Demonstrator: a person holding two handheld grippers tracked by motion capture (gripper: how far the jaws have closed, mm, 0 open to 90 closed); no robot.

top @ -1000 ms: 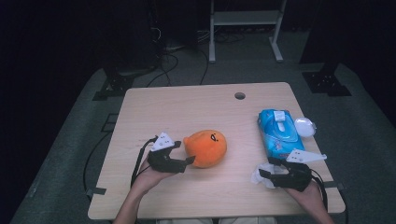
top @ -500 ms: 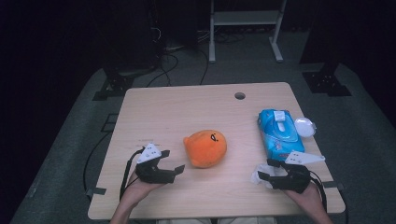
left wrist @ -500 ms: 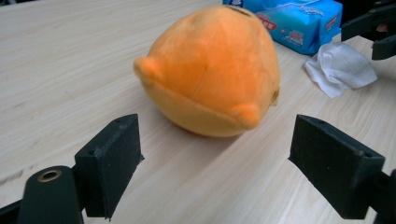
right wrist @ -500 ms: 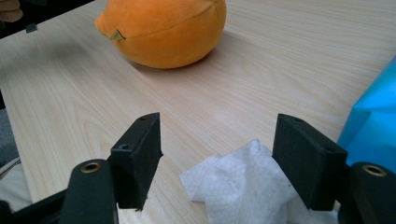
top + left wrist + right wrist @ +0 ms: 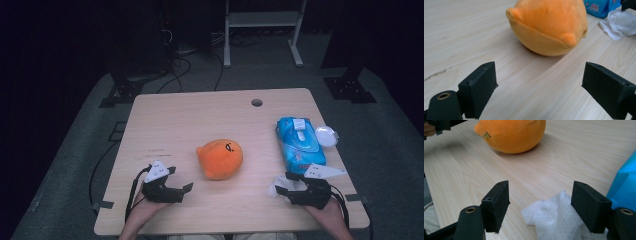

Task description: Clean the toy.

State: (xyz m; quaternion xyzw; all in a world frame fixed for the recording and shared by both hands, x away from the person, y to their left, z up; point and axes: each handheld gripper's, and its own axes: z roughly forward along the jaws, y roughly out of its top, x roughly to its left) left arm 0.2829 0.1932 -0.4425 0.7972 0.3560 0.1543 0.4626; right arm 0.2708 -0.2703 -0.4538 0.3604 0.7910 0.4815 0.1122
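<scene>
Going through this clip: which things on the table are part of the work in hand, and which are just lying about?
In the job:
- orange plush toy, just ahead of the open left tongs, whose jaws have just been opening with nothing between them
- white tissue, lying between the open right tongs

Lying about:
- blue wipes pack
- small white round lid beside it

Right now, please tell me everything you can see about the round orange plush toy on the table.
The round orange plush toy looks soft and fuzzy, with a seam around its body, small stubby bumps and a small dark face mark on top. It rests on the light wooden table near the middle, seemingly intact. Nothing else touches it: the left gripper sits open a little in front of it, apart, and the white tissue lies off to its right.
</scene>
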